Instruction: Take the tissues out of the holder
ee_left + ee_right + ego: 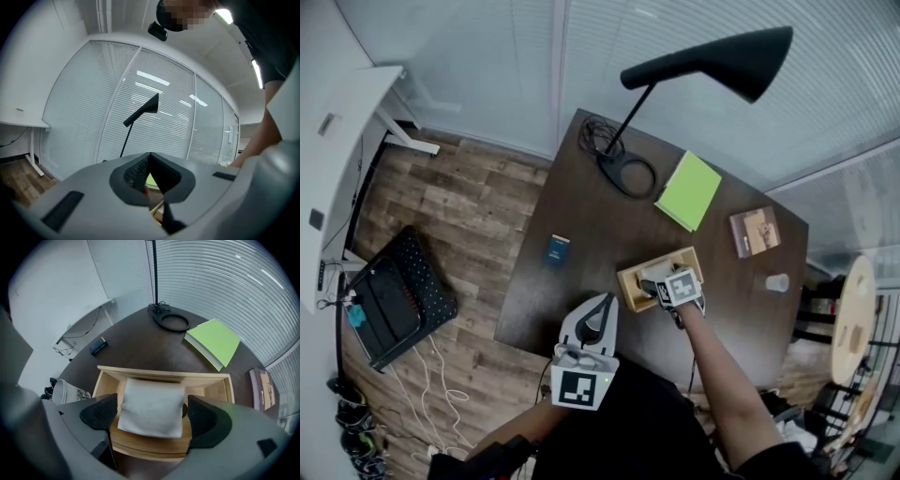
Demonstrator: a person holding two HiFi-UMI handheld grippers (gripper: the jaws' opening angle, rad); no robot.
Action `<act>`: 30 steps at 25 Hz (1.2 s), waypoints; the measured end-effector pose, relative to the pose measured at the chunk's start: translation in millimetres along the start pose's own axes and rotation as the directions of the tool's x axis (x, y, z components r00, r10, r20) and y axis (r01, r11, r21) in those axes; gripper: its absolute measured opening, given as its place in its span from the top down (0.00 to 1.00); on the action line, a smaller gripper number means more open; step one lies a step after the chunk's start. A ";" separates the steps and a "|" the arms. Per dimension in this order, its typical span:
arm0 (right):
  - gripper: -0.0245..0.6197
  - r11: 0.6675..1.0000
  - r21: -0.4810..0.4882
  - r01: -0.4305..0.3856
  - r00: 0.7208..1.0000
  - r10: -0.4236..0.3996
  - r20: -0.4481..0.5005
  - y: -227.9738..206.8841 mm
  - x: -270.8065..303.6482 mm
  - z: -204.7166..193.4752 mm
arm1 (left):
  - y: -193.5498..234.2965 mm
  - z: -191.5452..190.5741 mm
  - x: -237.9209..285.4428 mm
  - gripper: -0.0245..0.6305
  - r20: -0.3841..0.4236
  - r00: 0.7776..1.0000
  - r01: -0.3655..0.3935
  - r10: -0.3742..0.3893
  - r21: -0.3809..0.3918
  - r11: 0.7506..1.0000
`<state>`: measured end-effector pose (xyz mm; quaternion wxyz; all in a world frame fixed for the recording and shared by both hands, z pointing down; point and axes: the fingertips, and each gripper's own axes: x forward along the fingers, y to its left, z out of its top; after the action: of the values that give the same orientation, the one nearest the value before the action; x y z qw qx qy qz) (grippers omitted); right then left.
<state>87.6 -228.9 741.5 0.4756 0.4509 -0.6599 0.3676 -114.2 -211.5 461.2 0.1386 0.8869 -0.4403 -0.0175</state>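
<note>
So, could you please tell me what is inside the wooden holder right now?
White tissues sit in the wooden holder, between the parted jaws of the right gripper. The tissues cover the holder's floor beneath them, so anything underneath cannot be seen.

lamp (712, 61): 1 | green folder (689, 190): 1 | book (755, 231): 1 | cup (777, 282): 1 | holder (630, 283): 1

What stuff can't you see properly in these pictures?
Right gripper view: the top of the tissues hides how many are stacked; the top edge cuts off the lamp head.
Head view: the right gripper covers the tissues in the wooden holder; print on the brown book is too small.
Left gripper view: the left gripper body blocks nearly all the table.
</note>
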 end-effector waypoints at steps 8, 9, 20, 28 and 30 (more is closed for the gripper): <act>0.26 0.999 0.044 -0.027 0.999 0.029 -0.045 -0.6 14.4 -7.8 | -8.8 10.9 9.2 0.96 0.000 1.000 0.028 -0.028 -0.010 1.000; 0.26 0.999 0.044 -0.024 0.998 0.026 -0.056 -1.3 16.1 -10.5 | -8.9 9.8 9.7 0.96 -0.002 1.000 0.026 -0.026 -0.009 1.000; 0.26 0.999 0.002 0.032 0.995 -0.032 -0.097 -5.9 23.0 -14.2 | 1.2 5.3 7.4 0.96 -0.021 1.000 -0.020 0.018 -0.058 0.998; 0.31 1.000 -0.008 0.002 1.000 -0.003 -0.025 3.0 7.6 -14.5 | -0.7 -1.7 -5.2 0.96 -0.035 0.999 -0.027 0.025 -0.052 0.998; 0.31 1.000 -0.010 -0.002 1.000 0.002 -0.003 5.0 2.6 -14.3 | -3.1 -0.4 -6.8 0.96 -0.024 0.999 -0.031 0.030 -0.054 0.998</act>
<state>86.8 -214.9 747.7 0.4783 0.4474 -0.6614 0.3656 -115.8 -204.3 460.2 0.1680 0.8762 -0.4514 -0.0172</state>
